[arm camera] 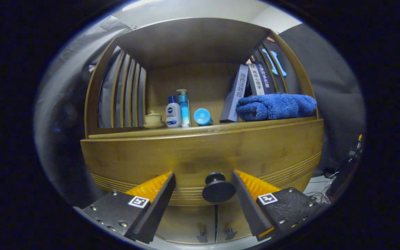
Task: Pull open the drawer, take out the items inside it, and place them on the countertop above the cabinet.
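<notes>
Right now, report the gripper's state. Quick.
Gripper: open, fingers either side of the drawer knob, not pressing on it; holding nothing.

Non-task stuff on the tabletop: small cream ceramic lidded cup on a saucer [153,119] at the slatted side. Beside it a white lotion bottle with dark blue cap [173,111], touching or nearly touching a tall light-blue pump bottle [184,108]. Round light-blue jar lying on its side [202,116] sits just past those. Then a grey-lavender book leaning tilted [235,93], two more upright books [260,79] behind it, and a folded blue fluffy towel [276,106] in front of them. Two small dark door knobs [216,236] low on the cabinet doors.
</notes>
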Action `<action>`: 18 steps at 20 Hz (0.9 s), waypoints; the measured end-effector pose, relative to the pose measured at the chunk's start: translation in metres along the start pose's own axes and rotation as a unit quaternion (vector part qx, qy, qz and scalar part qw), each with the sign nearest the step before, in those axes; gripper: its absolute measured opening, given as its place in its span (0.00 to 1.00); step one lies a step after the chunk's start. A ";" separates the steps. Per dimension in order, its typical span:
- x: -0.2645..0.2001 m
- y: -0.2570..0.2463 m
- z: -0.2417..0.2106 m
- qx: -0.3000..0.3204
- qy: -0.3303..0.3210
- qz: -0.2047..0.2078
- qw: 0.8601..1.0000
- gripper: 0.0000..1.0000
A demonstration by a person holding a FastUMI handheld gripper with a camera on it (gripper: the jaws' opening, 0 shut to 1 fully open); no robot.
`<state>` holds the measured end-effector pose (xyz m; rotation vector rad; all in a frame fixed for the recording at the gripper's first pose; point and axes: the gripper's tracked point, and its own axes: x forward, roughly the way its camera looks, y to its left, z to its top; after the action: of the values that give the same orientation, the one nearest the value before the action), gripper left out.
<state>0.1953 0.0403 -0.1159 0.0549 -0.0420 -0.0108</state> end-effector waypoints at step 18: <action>-0.154 0.011 0.095 -0.031 -0.021 0.044 0.998 0.99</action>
<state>0.0372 0.0476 -0.0267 -0.0089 -0.0862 0.0754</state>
